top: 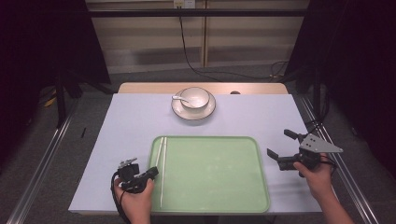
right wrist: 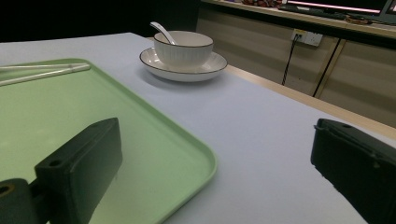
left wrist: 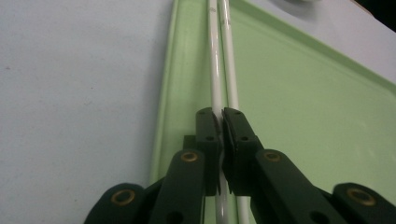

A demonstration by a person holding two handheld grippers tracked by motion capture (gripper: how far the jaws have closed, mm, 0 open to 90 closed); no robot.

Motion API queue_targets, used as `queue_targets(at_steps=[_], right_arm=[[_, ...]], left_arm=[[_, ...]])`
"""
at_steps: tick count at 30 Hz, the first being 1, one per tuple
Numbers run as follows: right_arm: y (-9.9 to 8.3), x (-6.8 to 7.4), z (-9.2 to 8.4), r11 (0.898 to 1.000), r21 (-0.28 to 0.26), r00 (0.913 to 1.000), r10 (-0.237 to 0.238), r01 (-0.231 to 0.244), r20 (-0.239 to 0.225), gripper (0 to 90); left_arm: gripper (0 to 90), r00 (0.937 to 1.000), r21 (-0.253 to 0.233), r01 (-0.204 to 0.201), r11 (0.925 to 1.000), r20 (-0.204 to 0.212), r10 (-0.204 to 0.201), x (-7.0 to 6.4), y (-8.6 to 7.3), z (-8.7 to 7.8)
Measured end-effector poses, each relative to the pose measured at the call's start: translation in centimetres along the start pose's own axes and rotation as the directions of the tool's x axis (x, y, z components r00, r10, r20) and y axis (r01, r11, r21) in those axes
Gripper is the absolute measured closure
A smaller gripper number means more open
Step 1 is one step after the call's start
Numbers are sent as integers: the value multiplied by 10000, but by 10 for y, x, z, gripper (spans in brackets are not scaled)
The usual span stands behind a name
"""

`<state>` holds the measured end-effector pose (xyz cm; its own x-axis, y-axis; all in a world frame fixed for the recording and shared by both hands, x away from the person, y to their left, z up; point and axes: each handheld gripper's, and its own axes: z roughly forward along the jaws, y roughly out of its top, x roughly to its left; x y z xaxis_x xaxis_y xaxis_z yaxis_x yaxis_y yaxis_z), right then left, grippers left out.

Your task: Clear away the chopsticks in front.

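My table [top: 116, 140] wears a pale lavender cover, with a bare wooden edge [top: 149, 87] at its far side. Beyond it stand beige cabinet panels [top: 149, 42] carrying a wall socket [top: 183, 3], from which a black cable [top: 187, 51] drops to the grey floor [top: 84, 116]. Darkness closes in on both sides.

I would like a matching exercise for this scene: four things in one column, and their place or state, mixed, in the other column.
1. chopsticks
2. spoon
3. bowl
4. right gripper

A. open, holding nothing
B. standing on the plate
C. resting inside the bowl
D. lying on the green tray, one pinched by the left gripper

Pairs: 1-D, 2-C, 3-B, 4-A
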<state>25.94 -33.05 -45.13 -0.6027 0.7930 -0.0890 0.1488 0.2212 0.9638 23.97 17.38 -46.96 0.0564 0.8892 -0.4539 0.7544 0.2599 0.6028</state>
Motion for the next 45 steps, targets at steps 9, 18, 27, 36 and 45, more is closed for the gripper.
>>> queue_targets(at_steps=[9,18,27,36,45], right_arm=[[0,0,0,10000,-1,10000,16,-16,18,16],[0,0,1,10000,-3,10000,17,-17,14,16],[0,0,0,10000,23,10000,4,-4,-10,16],[0,0,0,10000,15,10000,-11,11,0,16],[0,0,0,10000,17,10000,15,-15,13,16]], left_arm=[[857,10000,171,75,9998,-46,-75,-1,-3,5],[857,9999,261,-74,9996,-112,76,-2,-2,6],[854,9997,254,-144,9996,-213,150,-3,-2,6],[847,9995,228,-121,9997,-296,128,-5,-2,7],[843,9998,199,-60,9998,-195,64,-5,-2,8]])
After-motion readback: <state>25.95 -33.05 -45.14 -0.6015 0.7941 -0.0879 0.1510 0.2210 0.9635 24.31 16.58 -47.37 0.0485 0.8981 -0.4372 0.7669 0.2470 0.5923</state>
